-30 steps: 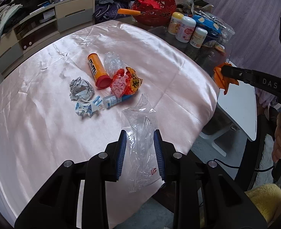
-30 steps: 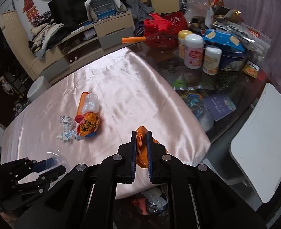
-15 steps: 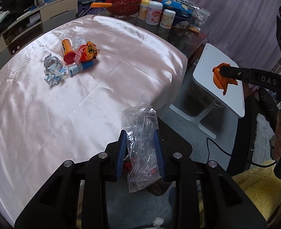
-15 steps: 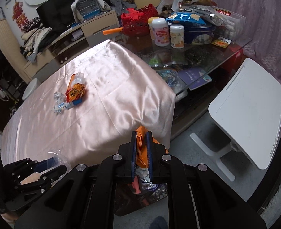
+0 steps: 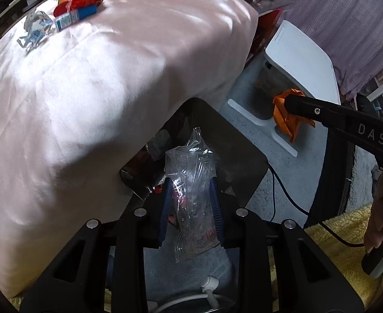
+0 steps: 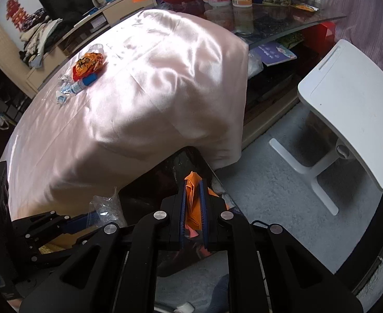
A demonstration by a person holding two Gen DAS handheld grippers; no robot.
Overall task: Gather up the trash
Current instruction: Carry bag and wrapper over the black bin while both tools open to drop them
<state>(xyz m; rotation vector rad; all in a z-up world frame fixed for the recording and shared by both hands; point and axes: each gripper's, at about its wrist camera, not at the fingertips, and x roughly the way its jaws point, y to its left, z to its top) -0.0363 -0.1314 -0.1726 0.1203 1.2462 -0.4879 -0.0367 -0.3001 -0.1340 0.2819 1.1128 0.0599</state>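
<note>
1. The left tongs (image 5: pixel 190 206) are clamped on a crumpled clear bag (image 5: pixel 191 182), its blue pads pressing both sides; the bag sticks out past the tips and hangs back below them.
2. The right tongs (image 6: pixel 193 203) stand narrow, pinched on a piece of folded orange paper (image 6: pixel 192 187) that pokes out beyond the tips.
3. Right under and just ahead of both tongs sits a dark bin (image 5: pixel 233 140), with bits of rubbish inside it. It stands on the floor against the hanging edge of the pink cloth (image 5: pixel 100 91).
4. From the left view, the right tongs reach in from the right, with the orange paper off to the right of the bin, and a hand (image 5: pixel 381 216) grips their handle.
5. Right of the tongs, a white side table (image 6: pixel 347 109) stands on the grey carpet.
6. Far ahead and left of the tongs, on the cloth-covered surface, more rubbish lies in a cluster: an orange wrapper (image 6: pixel 88 64), a blue-and-white tube (image 6: pixel 83 83) and crumpled foil (image 5: pixel 36 22).
</note>
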